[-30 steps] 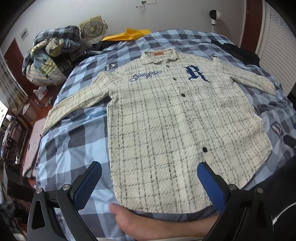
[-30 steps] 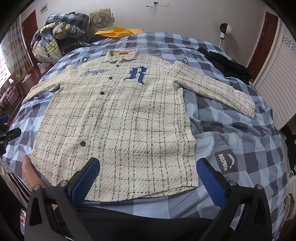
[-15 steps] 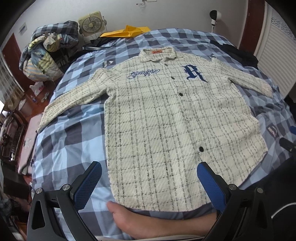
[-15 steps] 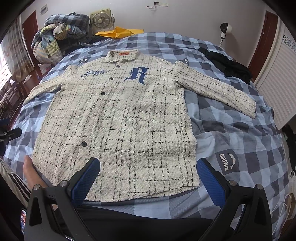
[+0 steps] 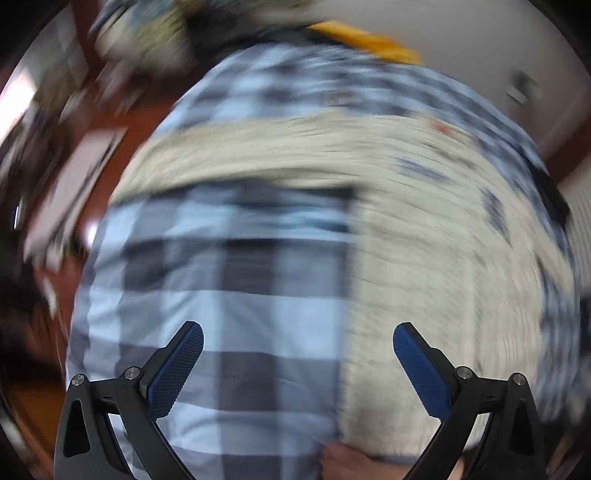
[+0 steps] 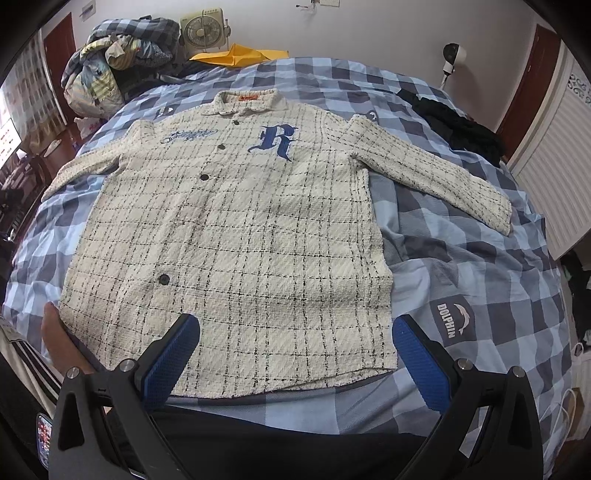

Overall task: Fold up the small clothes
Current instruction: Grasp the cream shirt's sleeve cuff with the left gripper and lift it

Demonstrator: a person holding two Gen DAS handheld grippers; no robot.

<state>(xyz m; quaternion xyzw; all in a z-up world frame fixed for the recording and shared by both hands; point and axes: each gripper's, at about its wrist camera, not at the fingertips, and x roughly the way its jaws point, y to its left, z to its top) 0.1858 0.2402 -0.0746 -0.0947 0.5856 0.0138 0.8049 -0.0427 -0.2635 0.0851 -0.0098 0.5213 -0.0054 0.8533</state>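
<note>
A cream checked shirt (image 6: pixel 236 236) with a blue "R" lies flat, face up, on the blue checked bed (image 6: pixel 480 288), sleeves spread to both sides. My right gripper (image 6: pixel 295 354) hovers open above the hem, nothing between its blue pads. The left wrist view is heavily blurred: the shirt (image 5: pixel 443 240) fills its right half and a sleeve runs across the top. My left gripper (image 5: pixel 297 363) is open over bare bedding left of the shirt's side edge. A hand (image 5: pixel 343 461) shows at the bottom by the hem.
A heap of clothes (image 6: pixel 114 66), a small fan (image 6: pixel 203 31) and a yellow cloth (image 6: pixel 240 55) lie at the bed's far end. Dark clothing (image 6: pixel 458 125) sits far right. A bare hand (image 6: pixel 59 343) rests at the shirt's lower left corner. Wooden floor shows left of the bed.
The left gripper has swung sharply to the left, so its view is blurred and now looks at the left sleeve and bedding. The right gripper has barely moved.
</note>
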